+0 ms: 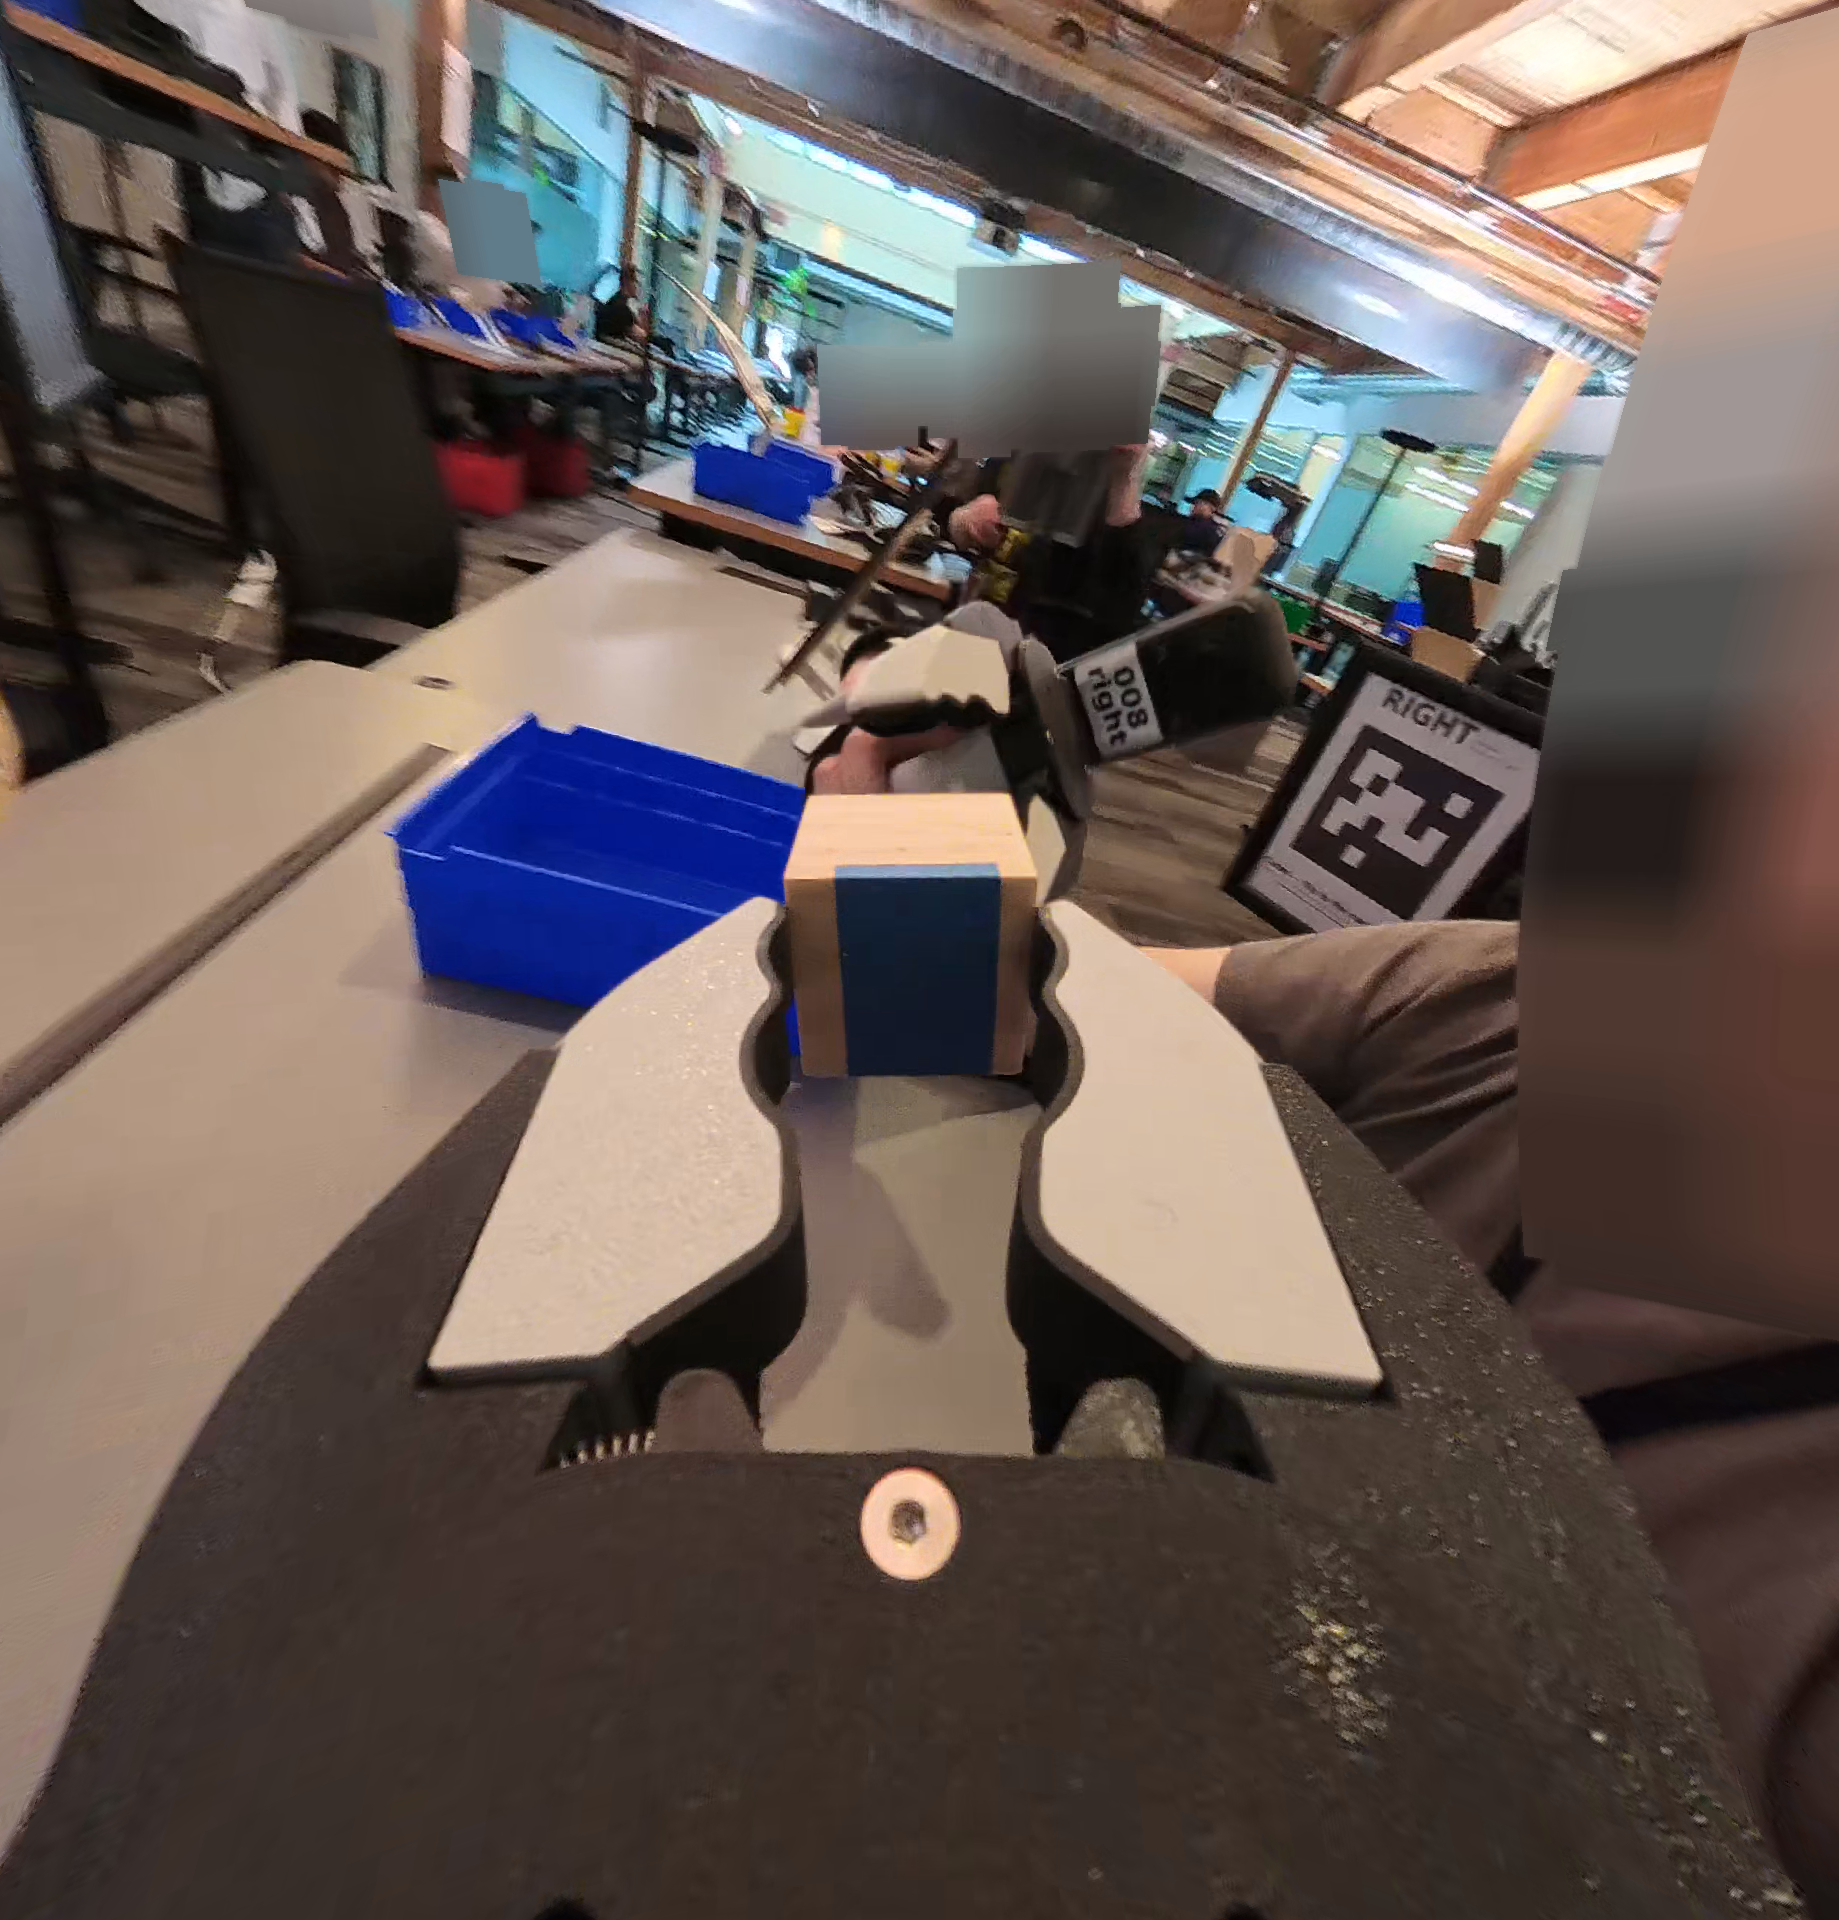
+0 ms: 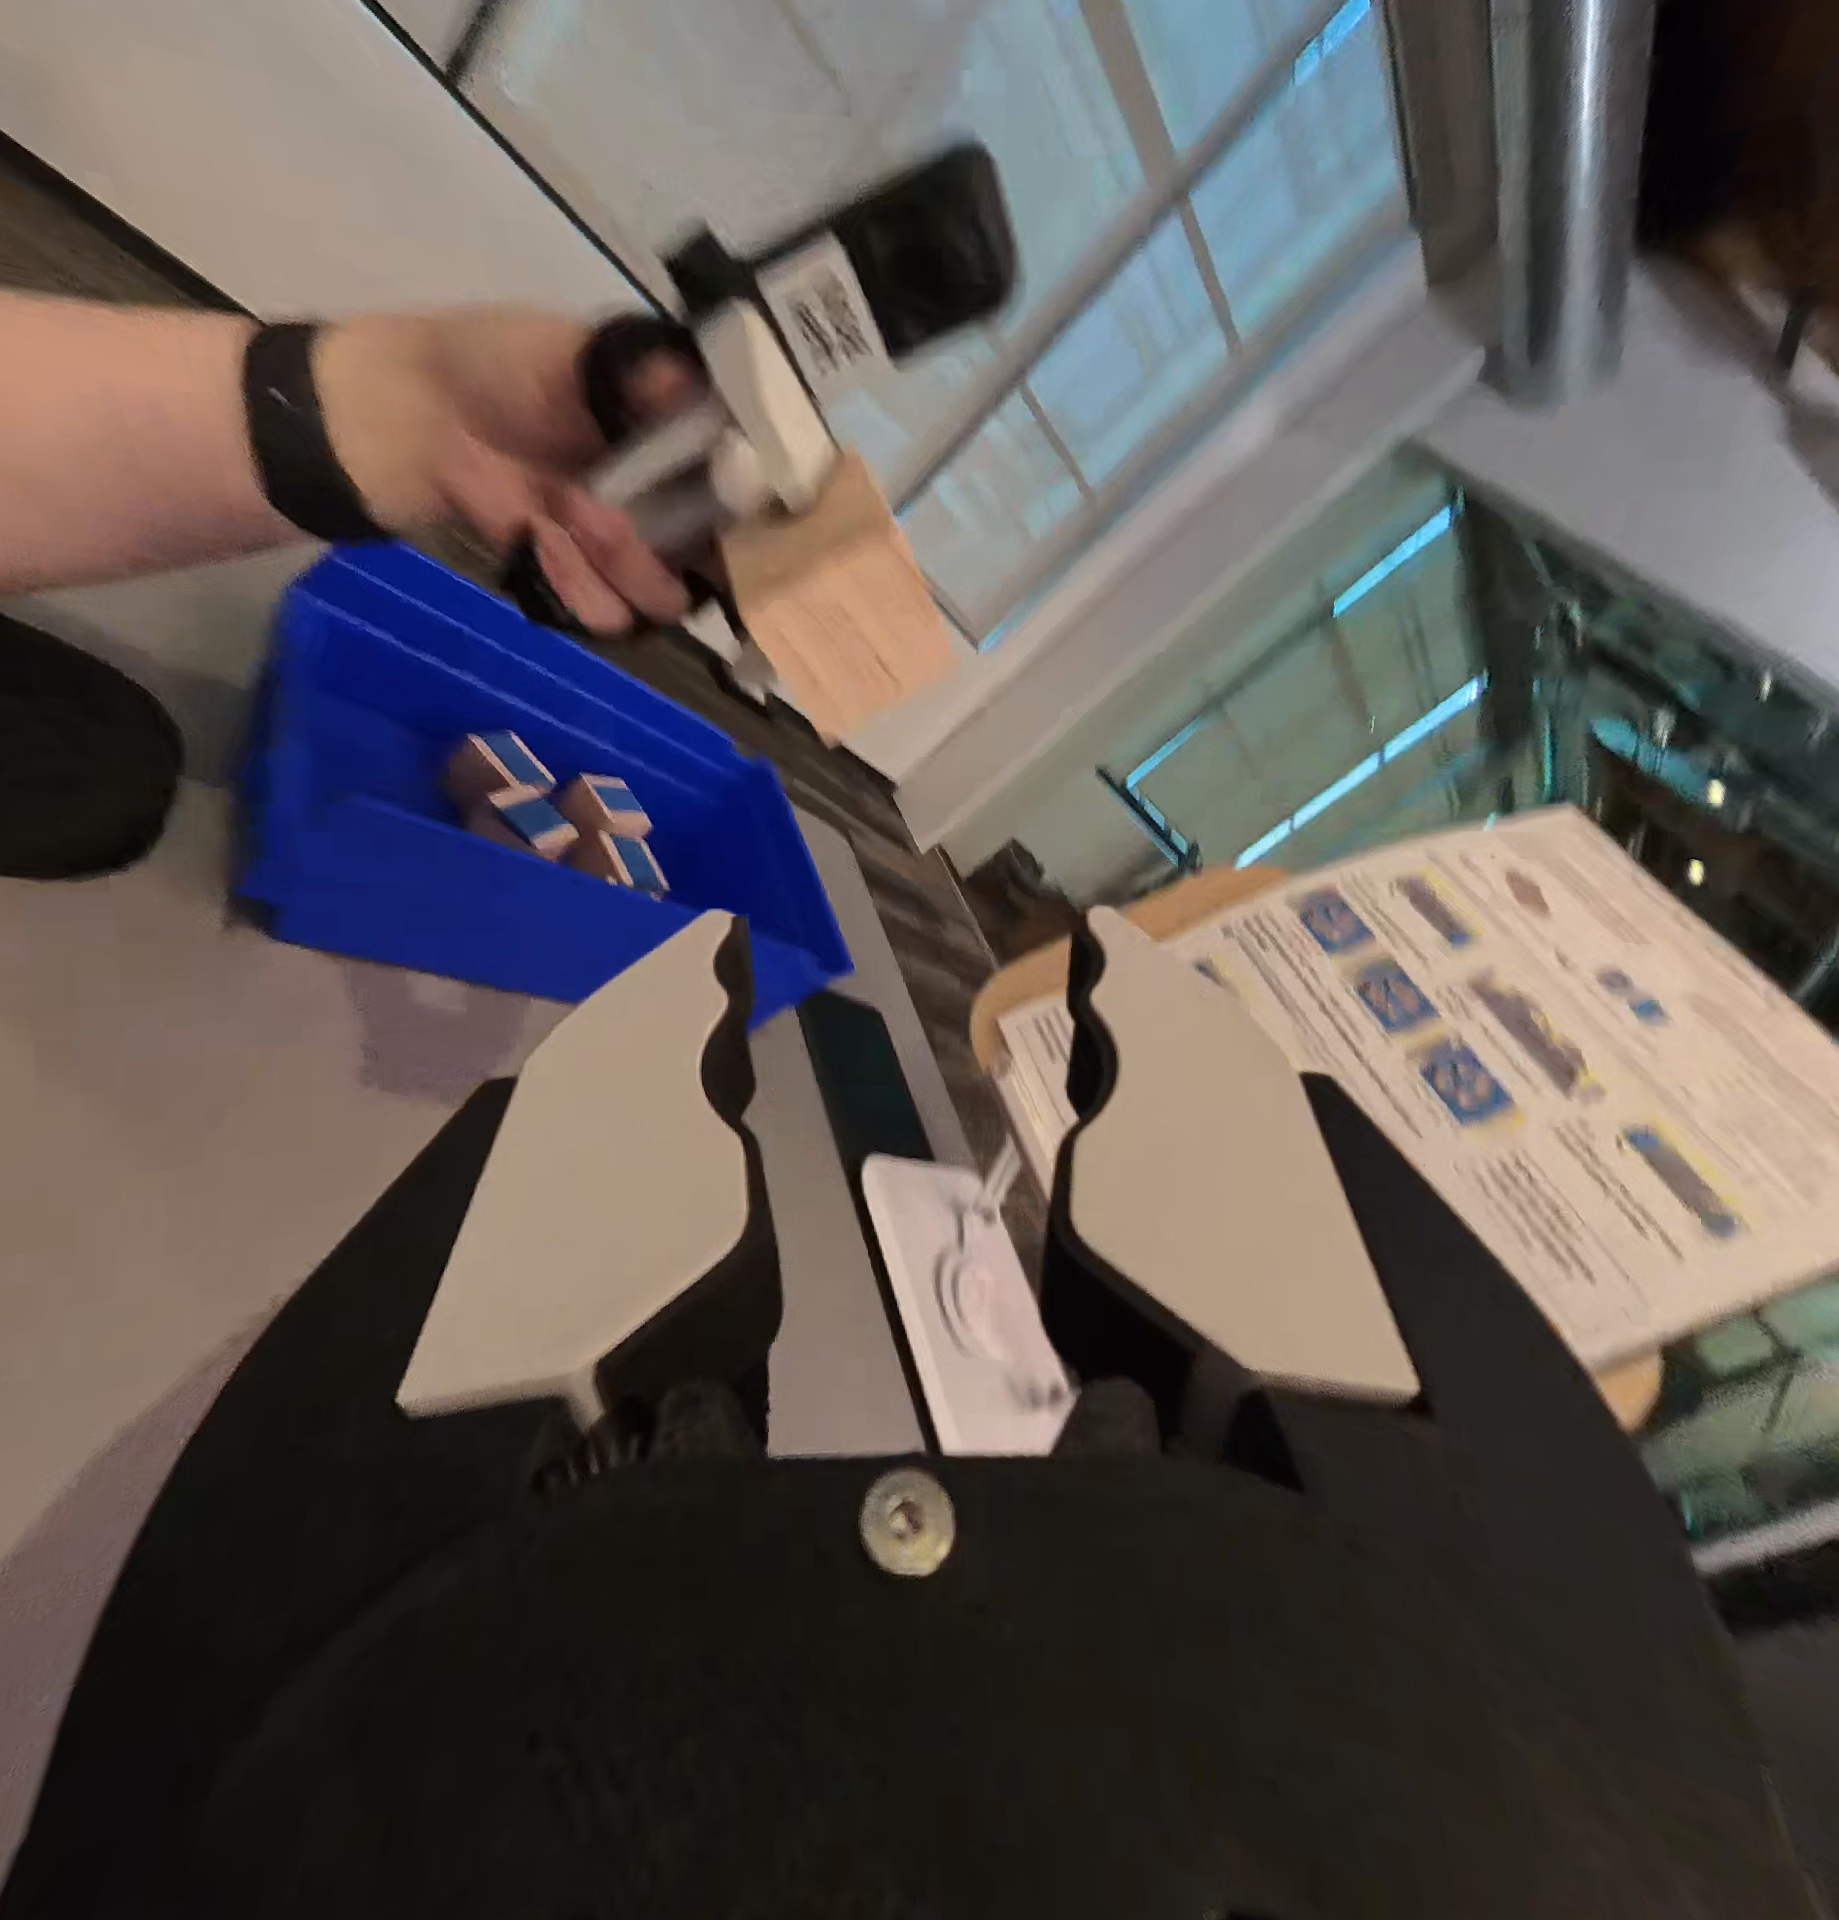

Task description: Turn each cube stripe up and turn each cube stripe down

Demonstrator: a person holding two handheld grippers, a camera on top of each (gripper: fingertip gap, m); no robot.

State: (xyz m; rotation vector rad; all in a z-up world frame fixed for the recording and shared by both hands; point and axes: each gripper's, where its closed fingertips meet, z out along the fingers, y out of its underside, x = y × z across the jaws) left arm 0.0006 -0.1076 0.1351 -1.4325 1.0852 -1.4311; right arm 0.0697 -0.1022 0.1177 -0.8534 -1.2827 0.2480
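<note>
My left gripper [image 1: 910,977] is shut on a wooden cube [image 1: 910,961], both pads pressing on its sides. The cube's blue stripe faces the camera and its plain top faces up; it is held above the grey table [image 1: 219,1039]. In the right wrist view the same cube [image 2: 842,613] shows in the left gripper [image 2: 769,561], held by a hand. My right gripper [image 2: 904,966] is open and empty, tilted over the table edge; it also shows behind the cube in the left wrist view [image 1: 842,727]. A blue bin [image 2: 395,914] holds several striped cubes [image 2: 556,816].
The blue bin [image 1: 582,862] stands on the table left of the held cube. A printed sheet [image 2: 1466,1060] lies on a round wooden stool to the right. A flat white device [image 2: 972,1299] lies at the table edge. A framed marker board [image 1: 1393,810] stands on the floor.
</note>
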